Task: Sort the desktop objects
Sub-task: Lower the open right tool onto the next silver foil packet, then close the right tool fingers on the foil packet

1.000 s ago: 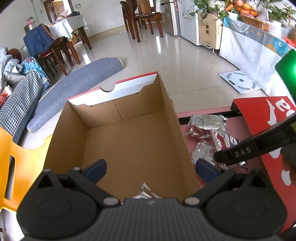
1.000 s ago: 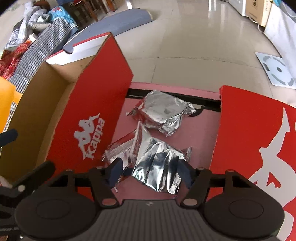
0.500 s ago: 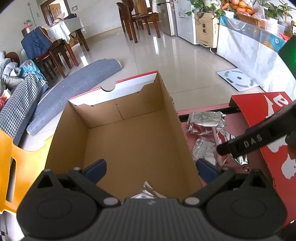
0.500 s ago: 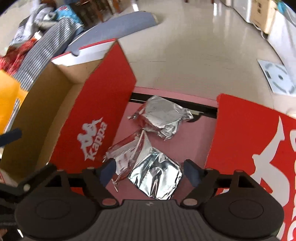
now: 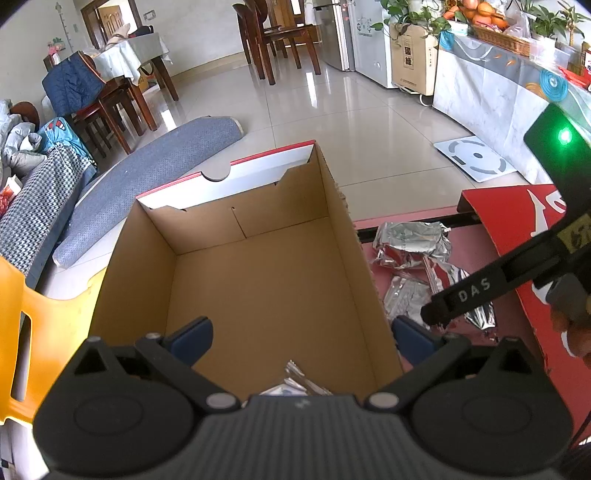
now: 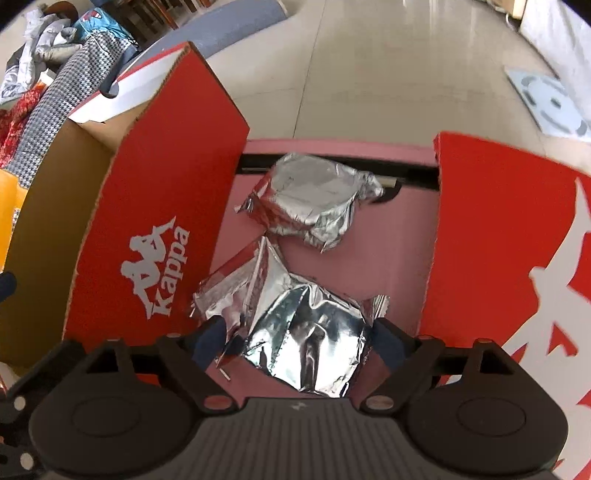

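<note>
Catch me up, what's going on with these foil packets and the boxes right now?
A person holds both grippers. The right gripper is open, its fingers either side of the nearest foil packet on the pink surface, not yet closed on it. Another packet lies farther back. The left gripper hangs open over the open cardboard box, where one foil piece already lies.

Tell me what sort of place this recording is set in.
Most likely a home's living and dining area: wooden dining chairs on a glossy tiled floor, a refrigerator against the wall, potted plants and a fruit basket.
</note>
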